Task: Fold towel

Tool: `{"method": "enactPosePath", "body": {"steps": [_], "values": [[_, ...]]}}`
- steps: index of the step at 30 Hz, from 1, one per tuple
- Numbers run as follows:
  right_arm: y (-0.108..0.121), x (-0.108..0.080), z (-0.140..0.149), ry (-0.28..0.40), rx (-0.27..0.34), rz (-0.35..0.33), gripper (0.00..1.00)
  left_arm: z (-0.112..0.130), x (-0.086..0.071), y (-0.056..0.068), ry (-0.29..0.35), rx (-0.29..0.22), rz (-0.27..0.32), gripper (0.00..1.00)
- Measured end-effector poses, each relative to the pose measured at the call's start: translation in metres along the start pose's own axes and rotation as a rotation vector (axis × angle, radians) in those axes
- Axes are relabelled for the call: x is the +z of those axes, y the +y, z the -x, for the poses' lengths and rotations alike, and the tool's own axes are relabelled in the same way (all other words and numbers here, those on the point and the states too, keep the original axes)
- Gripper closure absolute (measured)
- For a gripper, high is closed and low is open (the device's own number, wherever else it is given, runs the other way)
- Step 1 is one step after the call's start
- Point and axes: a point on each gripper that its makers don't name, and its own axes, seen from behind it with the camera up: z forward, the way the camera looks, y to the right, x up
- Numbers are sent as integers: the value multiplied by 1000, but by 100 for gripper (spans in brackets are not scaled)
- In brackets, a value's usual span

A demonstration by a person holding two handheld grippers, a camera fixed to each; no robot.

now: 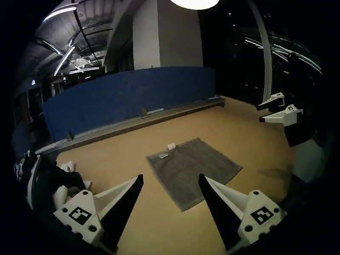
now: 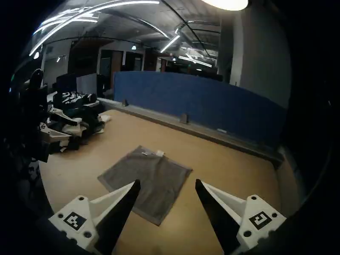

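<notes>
Grey towel point(image 1: 193, 170) flat on table point(image 1: 255, 136); clothes pile point(image 2: 78, 119) apart, blue divider point(image 1: 127, 97) behind.

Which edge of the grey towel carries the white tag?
The edge of the grey towel facing the blue partition: the white tag sits there; the other three edges show none.

The left gripper point(image 1: 170, 175) has two pointed white fingers point(image 1: 108, 199) with black inner faces. Each base carries a square black-and-white marker point(image 1: 80, 214) and small dark screw holes point(image 1: 92, 228). The right gripper point(image 2: 167, 181) looks alike.
</notes>
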Motion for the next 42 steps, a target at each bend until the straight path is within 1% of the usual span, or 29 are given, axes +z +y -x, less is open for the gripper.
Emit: {"method": "enactPosePath", "body": {"steps": [9, 14, 20, 24, 33, 42], "values": [[-6, 33, 44, -58, 9, -27, 0, 52, 40, 11, -92, 26, 52, 4], [-10, 50, 71, -99, 4, -44, 0, 77, 57, 17, -145, 40, 88, 3], [-17, 65, 98, -153, 4, -71, 0, 103, 75, 25, -205, 59, 132, 3], [-20, 73, 111, -180, 2, -81, 0, 115, 83, 27, -237, 69, 151, 3], [-23, 89, 133, -230, -6, -90, 0, 136, 96, 35, -296, 66, 190, 4], [-30, 98, 164, -303, -23, -106, 0, 159, 107, 42, -368, 78, 217, 4]]}}
